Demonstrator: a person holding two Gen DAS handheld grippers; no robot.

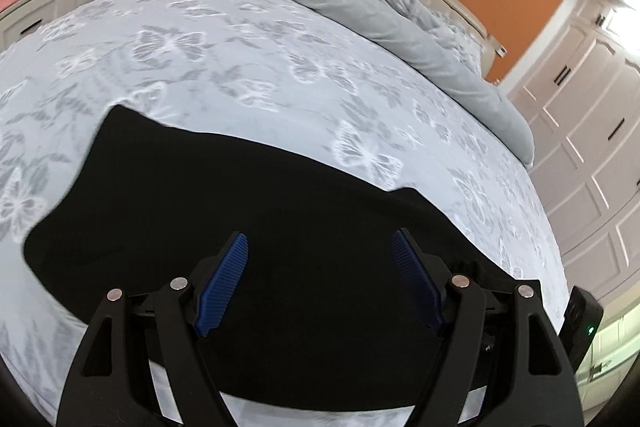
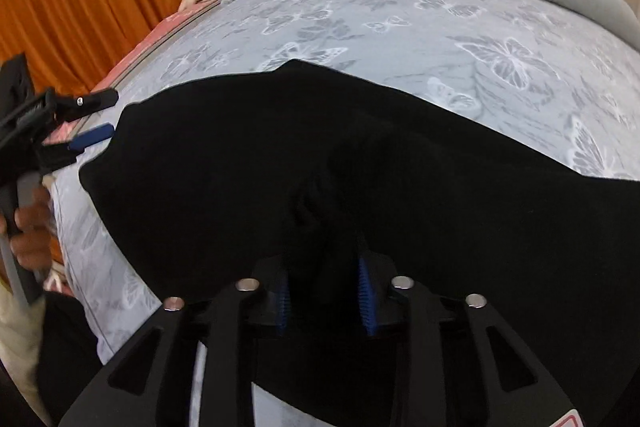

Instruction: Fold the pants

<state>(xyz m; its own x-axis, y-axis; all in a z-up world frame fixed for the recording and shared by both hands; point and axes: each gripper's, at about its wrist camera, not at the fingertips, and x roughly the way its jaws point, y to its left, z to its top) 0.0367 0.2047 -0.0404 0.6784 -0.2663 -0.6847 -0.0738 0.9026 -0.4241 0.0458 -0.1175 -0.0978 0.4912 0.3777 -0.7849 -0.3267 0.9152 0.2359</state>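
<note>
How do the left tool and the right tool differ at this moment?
The left tool has its jaws wide apart, while the right tool has its jaws much closer together. Nothing lies between the blue pads of the left tool, which sits above the black pants; the right tool has a bunch of the pants' cloth between its pads. Both have black frames and ribbed blue pads.

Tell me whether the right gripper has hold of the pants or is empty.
Holding them, as far as shows. A bunch of the black pants sits between the right gripper jaws, rising off the butterfly bedspread.
</note>
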